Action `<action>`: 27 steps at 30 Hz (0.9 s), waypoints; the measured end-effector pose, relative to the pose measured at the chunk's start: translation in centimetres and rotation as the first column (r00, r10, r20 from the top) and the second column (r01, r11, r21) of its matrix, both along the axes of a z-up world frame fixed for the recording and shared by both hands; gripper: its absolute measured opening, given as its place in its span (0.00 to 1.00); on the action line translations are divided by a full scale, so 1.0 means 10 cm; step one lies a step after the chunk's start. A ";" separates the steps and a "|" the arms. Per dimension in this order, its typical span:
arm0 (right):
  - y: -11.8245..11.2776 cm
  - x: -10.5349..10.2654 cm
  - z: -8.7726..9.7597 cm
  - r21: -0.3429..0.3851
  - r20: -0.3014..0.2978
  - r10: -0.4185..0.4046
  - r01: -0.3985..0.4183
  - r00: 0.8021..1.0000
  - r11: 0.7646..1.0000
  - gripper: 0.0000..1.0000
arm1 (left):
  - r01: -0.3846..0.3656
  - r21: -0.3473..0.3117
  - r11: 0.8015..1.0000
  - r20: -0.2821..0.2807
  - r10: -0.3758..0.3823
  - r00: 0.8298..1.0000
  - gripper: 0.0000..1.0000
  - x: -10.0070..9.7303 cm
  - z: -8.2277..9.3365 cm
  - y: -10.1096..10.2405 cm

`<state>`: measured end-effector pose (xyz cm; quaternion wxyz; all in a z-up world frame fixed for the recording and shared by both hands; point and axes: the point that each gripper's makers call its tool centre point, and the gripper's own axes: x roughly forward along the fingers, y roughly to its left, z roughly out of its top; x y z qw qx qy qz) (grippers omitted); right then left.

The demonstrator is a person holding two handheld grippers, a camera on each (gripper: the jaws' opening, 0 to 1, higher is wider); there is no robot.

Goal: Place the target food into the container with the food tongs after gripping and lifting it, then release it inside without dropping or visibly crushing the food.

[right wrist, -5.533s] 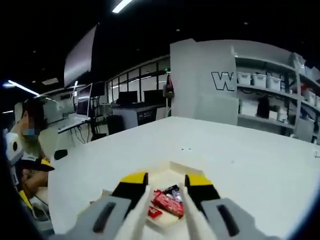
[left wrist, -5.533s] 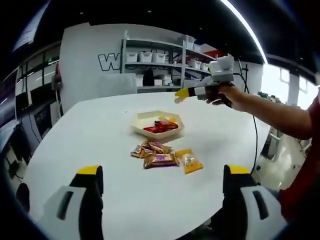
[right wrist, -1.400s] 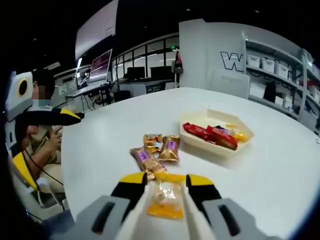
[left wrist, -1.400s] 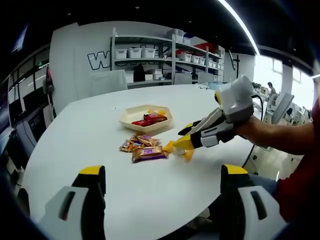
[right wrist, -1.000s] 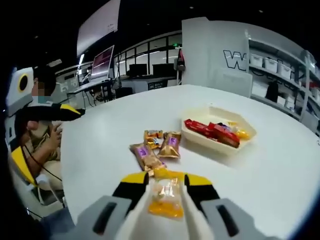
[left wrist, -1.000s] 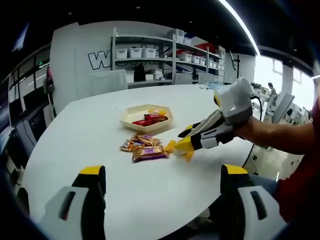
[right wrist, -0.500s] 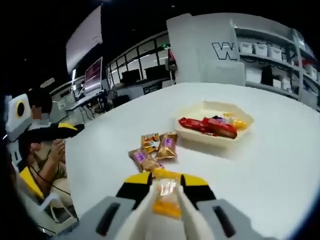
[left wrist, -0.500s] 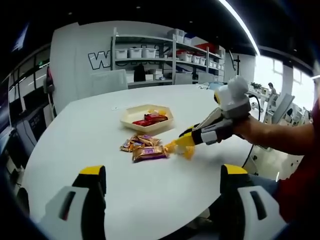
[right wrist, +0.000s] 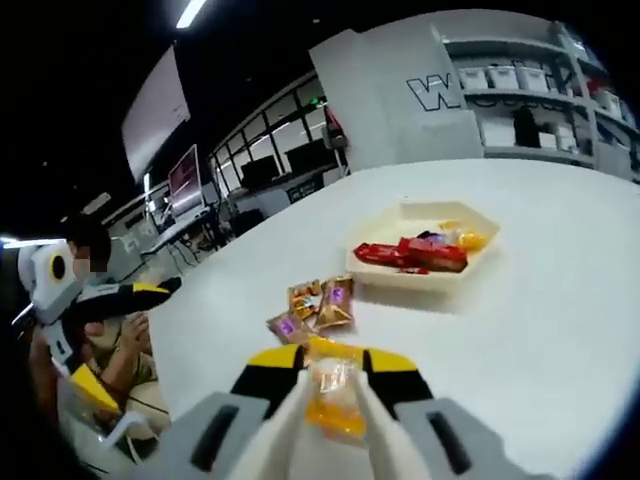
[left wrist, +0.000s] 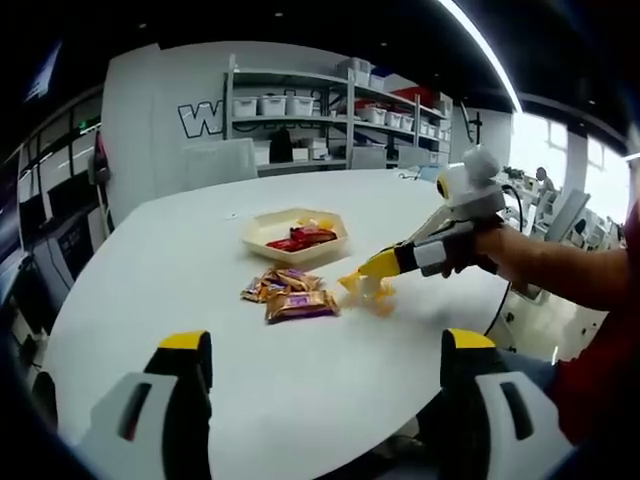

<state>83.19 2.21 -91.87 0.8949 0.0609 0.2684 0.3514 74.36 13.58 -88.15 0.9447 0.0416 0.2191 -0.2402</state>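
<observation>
My right gripper [right wrist: 333, 364] is shut on a yellow snack packet [right wrist: 335, 400], which hangs between its yellow-tipped jaws. In the left gripper view the right gripper [left wrist: 360, 279] reaches in from the right and holds the yellow packet [left wrist: 368, 290] just above the white table. A cream hexagonal tray [right wrist: 420, 281] with red packets lies beyond, to the right; the tray [left wrist: 296, 255] also lies at mid-table. My left gripper [left wrist: 325, 345] stands open near the table edge, nothing between its jaws.
Several brown and purple snack packets [left wrist: 285, 296] lie between tray and table edge, the same packets [right wrist: 315, 300] just ahead of my right jaws. The left gripper [right wrist: 150, 289] and a seated person [right wrist: 95, 340] are at far left. Shelves [left wrist: 300, 120] stand behind the table.
The right gripper, shut on the yellow packet, has risen off the table and moved a little right. The left gripper has stayed still.
</observation>
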 end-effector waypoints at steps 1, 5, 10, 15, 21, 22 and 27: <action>0.00 0.00 0.01 0.003 0.000 0.000 0.000 1.000 1.000 0.18 | 0.001 -0.003 1.000 0.002 -0.001 1.000 0.93 0.00 0.00 -0.01; -0.02 0.02 0.07 0.004 0.009 0.003 -0.003 1.000 1.000 0.18 | 0.007 -0.003 1.000 0.003 -0.007 1.000 0.93 0.01 0.01 -0.03; -0.04 0.08 0.16 0.008 0.027 0.000 0.000 1.000 1.000 0.18 | 0.006 -0.005 1.000 -0.003 -0.006 1.000 0.96 0.01 -0.01 -0.02; -0.05 0.15 0.24 -0.002 0.051 0.003 -0.003 0.999 1.000 0.18 | -0.006 -0.016 1.000 -0.004 0.005 1.000 0.97 0.01 -0.02 0.01; -0.08 0.24 0.32 -0.004 0.067 0.001 -0.001 0.998 1.000 0.18 | -0.044 -0.036 0.998 -0.025 0.043 0.999 0.99 0.02 -0.04 0.07; -0.08 0.26 0.34 -0.005 0.071 0.000 0.001 0.997 1.000 0.18 | -0.048 -0.042 0.998 -0.027 0.046 0.999 0.99 0.03 -0.05 0.08; -0.10 0.34 0.44 -0.005 0.103 0.002 -0.001 0.995 1.000 0.19 | -0.057 -0.045 0.997 -0.012 0.056 0.998 0.99 0.05 -0.01 0.12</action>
